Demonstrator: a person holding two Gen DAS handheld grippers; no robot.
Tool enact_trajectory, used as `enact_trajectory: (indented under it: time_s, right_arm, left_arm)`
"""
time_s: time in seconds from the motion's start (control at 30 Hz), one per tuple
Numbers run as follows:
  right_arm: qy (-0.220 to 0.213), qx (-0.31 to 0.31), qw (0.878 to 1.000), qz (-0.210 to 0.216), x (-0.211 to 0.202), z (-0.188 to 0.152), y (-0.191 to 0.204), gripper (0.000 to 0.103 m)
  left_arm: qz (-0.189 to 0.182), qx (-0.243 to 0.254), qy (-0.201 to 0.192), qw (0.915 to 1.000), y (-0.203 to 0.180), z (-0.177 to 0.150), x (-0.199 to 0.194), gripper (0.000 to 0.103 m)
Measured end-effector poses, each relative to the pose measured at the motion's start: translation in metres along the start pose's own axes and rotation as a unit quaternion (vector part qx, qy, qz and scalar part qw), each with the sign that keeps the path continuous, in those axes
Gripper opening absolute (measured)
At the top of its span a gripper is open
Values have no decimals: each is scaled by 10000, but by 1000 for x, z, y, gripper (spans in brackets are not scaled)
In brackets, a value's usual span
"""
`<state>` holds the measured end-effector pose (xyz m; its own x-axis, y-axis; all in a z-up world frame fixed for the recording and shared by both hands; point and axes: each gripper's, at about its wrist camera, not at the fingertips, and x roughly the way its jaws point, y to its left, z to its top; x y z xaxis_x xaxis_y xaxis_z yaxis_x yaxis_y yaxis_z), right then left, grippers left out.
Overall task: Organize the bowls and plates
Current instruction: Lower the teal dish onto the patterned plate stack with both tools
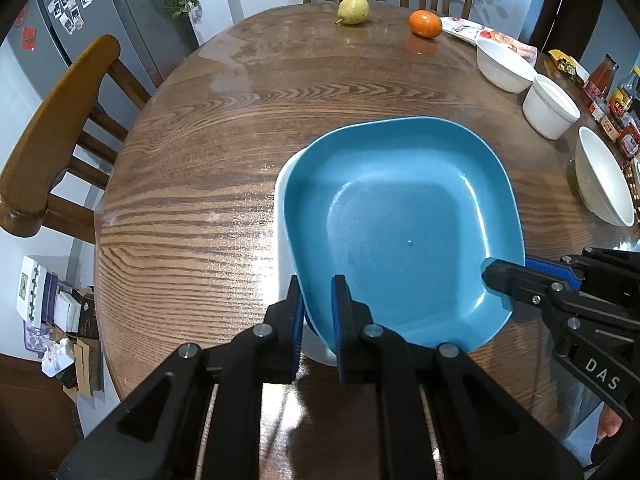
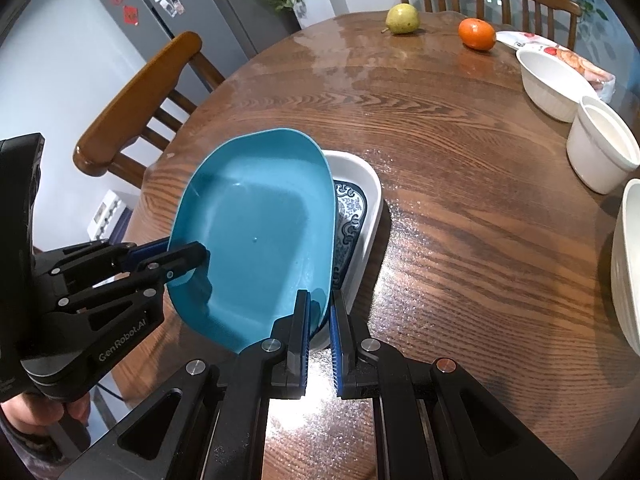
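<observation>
both tongs clamped on the blue plate

the left tongs (image 1: 316,300) and right tongs (image 2: 320,312) are each pinched on the rim of the blue plate (image 1: 400,216), holding it tilted over the white dish (image 2: 368,184). the round wooden table (image 1: 208,152) carries that dish. beyond the plate stand three white bowls (image 1: 504,64), well apart from it. farther still lie a pear (image 1: 353,10) and an orange (image 1: 425,23).
</observation>
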<state>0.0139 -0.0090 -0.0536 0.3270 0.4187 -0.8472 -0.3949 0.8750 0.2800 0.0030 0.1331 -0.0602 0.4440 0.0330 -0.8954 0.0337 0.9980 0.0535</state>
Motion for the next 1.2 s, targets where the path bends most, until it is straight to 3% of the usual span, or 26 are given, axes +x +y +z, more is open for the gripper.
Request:
enact_trajectory:
  time_s: [1.2]
  right_arm:
    - [150,-15,9999,-74,11,8,0,11]
  left_arm:
    - [50,15,123,9999,-1,7,14,13]
